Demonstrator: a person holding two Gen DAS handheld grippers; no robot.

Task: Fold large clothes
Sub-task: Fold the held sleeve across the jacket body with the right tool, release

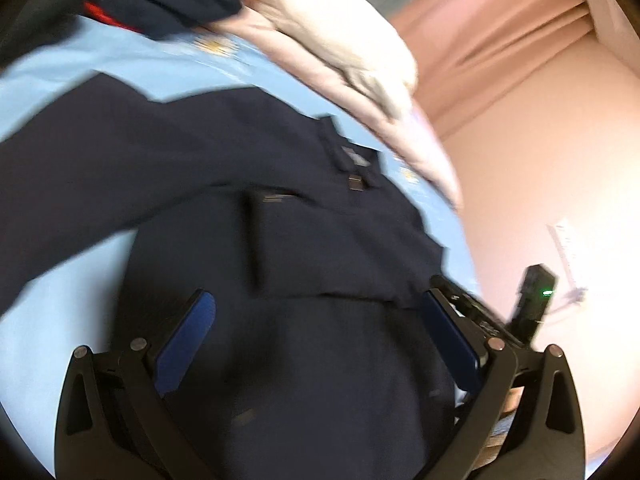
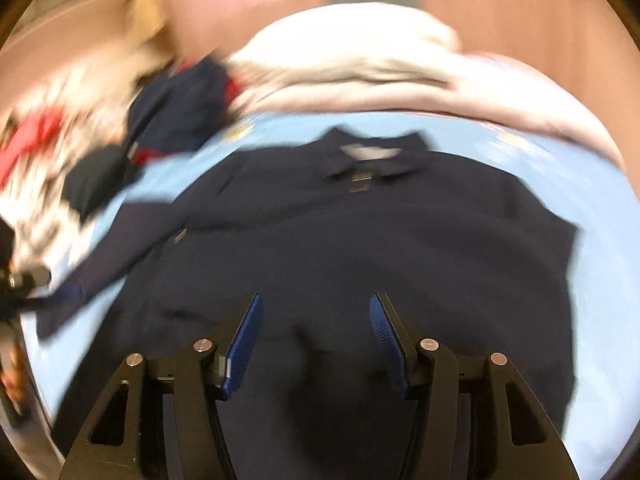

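A large navy collared shirt [image 2: 360,224] lies front-up on the light blue sheet [image 2: 600,280], collar [image 2: 368,152] at the far side. One sleeve [image 2: 100,276] stretches out to the left. In the left wrist view the shirt [image 1: 240,200] fills the middle. My left gripper [image 1: 316,300] is open over the shirt's lower body and holds nothing. My right gripper [image 2: 316,304] is open above the shirt's lower middle and holds nothing. The other gripper [image 1: 532,300] shows at the right of the left wrist view. Both views are blurred.
A pile of white and pink bedding [image 2: 380,68] lies beyond the collar. A heap of dark, red and patterned clothes [image 2: 80,160] sits at the far left. Pink curtains [image 1: 500,40] hang behind. The sheet [image 1: 60,320] shows on both sides of the shirt.
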